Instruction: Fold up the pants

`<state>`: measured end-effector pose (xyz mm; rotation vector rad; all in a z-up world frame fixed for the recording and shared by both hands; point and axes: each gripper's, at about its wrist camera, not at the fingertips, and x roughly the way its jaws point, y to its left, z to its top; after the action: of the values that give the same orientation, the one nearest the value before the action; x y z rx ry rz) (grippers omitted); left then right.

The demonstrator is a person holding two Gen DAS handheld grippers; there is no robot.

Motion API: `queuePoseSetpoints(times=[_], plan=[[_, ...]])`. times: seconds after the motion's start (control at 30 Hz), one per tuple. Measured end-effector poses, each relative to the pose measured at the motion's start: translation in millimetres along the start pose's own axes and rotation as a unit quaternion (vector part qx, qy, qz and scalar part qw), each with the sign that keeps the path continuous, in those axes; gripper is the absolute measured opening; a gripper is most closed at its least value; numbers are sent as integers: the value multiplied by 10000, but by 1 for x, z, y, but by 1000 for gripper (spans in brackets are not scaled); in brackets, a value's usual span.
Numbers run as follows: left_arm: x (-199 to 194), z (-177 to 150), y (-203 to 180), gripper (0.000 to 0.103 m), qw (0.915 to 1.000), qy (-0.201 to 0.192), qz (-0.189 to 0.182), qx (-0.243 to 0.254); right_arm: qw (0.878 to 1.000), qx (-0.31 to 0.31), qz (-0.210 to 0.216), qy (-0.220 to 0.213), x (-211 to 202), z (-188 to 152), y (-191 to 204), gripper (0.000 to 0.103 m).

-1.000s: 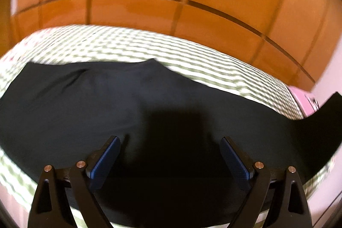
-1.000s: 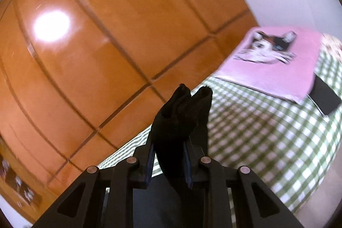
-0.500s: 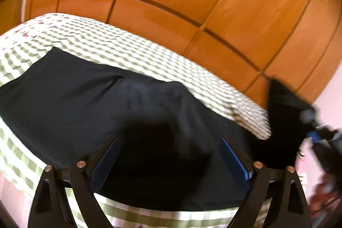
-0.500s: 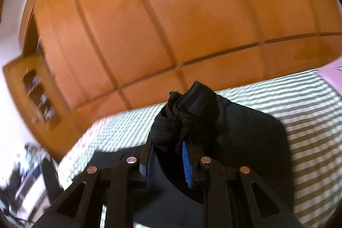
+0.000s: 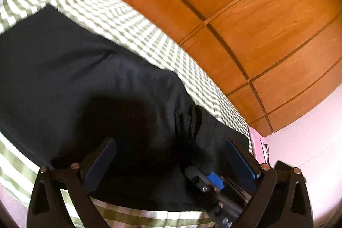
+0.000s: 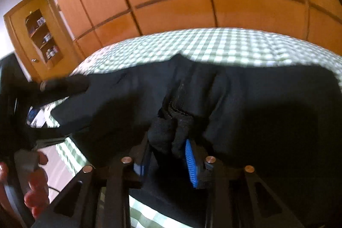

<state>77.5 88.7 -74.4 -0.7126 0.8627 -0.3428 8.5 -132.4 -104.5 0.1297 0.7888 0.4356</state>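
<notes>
Black pants (image 5: pixel 85 78) lie spread on a green-and-white checked bed (image 5: pixel 119 20). My left gripper (image 5: pixel 168 142) hovers low over them near the bed's front edge, jaws wide open and opening, nothing between them. My right gripper (image 5: pixel 210 180) shows at the lower right in the left wrist view. In the right wrist view, a bunched end of the pants (image 6: pixel 171 131) sits between the right gripper (image 6: pixel 166 149) fingers, laid over the rest of the pants (image 6: pixel 267 104). Its jaws are opening, and the blue right pad (image 6: pixel 191 166) stands bare beside the cloth.
Orange wooden wardrobe panels (image 5: pixel 245 25) rise behind the bed. A wooden cabinet with open shelves (image 6: pixel 40 35) stands at the left. A pink pillow edge (image 5: pixel 257 142) lies at the bed's right end. A person's hand (image 6: pixel 36 183) grips a handle at the lower left.
My right gripper swung down and across, carrying the bunched end over onto the spread pants, and its jaws have widened. My left gripper rolled and slid sideways; the right gripper now lies between its fingers.
</notes>
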Motion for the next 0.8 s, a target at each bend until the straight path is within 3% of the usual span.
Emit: queuePoseSetpoints(times=[0.13,0.2,0.37,0.53,0.6,0.63,0.67,0.73,0.77,0.8], plan=[[19,-3,-10,102,9996,192,-158,-161,9992,-392,90,65,-20,-6,11,39],[31,-4,-20,102,9992,310,-241,-35,9992,-230,288,-128,-46,-12,3,40],[69,-11,-48,102,9956,708,2,607,9891,1050,796,-653,-104,-40,-52,40],[80,-17,-59,97,9936,721,75,865,9663,2372,867,-507,-117,-68,-108,40],[83,-19,-61,65,9917,859,23,954,9542,2799,884,-583,-120,-83,-126,40],[85,-20,-62,57,9904,892,144,1042,9493,2944,902,-631,-124,-87,-135,42],[86,-22,-64,39,9879,863,377,1233,9398,3197,956,-737,-123,-93,-144,42],[86,-24,-66,32,9869,839,377,1324,9194,3628,1182,-956,-121,-101,-158,42],[82,-24,-65,27,9885,820,215,1253,9049,3894,1349,-1063,-117,-104,-167,42],[78,-23,-65,25,9894,776,126,1221,8983,4013,1416,-1095,-115,-106,-172,42]])
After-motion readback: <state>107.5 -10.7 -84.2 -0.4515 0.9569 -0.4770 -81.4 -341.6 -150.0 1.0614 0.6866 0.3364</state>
